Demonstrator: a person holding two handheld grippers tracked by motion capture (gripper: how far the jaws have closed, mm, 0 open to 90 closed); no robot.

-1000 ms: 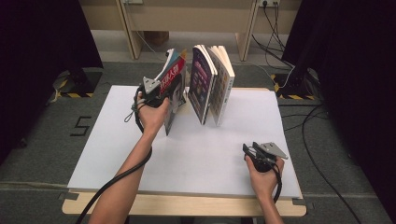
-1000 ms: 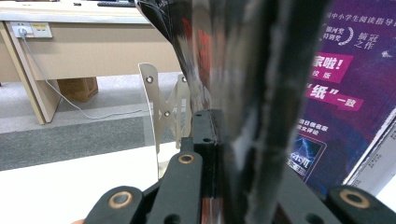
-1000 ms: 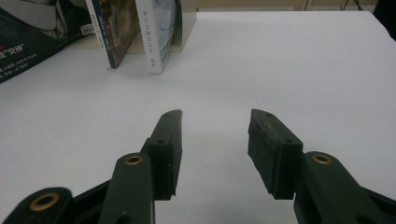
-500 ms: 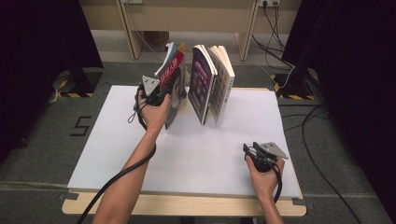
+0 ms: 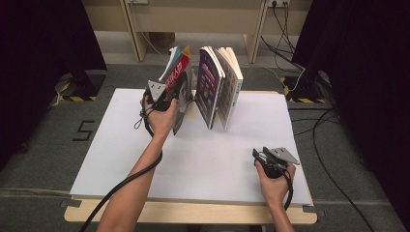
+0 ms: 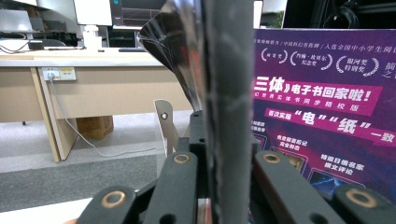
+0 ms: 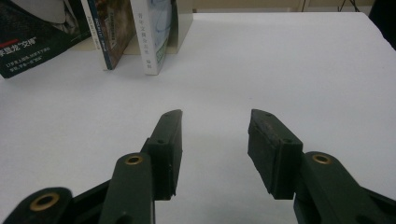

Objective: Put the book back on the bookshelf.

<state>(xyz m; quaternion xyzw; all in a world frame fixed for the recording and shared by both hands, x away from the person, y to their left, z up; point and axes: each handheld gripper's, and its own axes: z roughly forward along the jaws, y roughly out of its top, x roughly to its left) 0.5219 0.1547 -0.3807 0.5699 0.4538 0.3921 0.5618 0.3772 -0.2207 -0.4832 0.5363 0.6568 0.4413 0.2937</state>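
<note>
A dark-covered book stands on edge at the back of the white table, leaning left of a purple book and a cream book. My left gripper grips its near edge. In the left gripper view the book's dark edge fills the gap between the jaws of my left gripper, which have just been opening slightly. The purple book's cover is close on the right. My right gripper rests near the table's front right. Its jaws are open over bare table.
A beige bookend stands behind the books, and shows again as a beige bookend past their spines. A wooden desk stands beyond the table. Cables lie on the floor at the right. Black curtains hang on both sides.
The left hand has edged the dark book slightly toward the standing books. The right hand has kept still.
</note>
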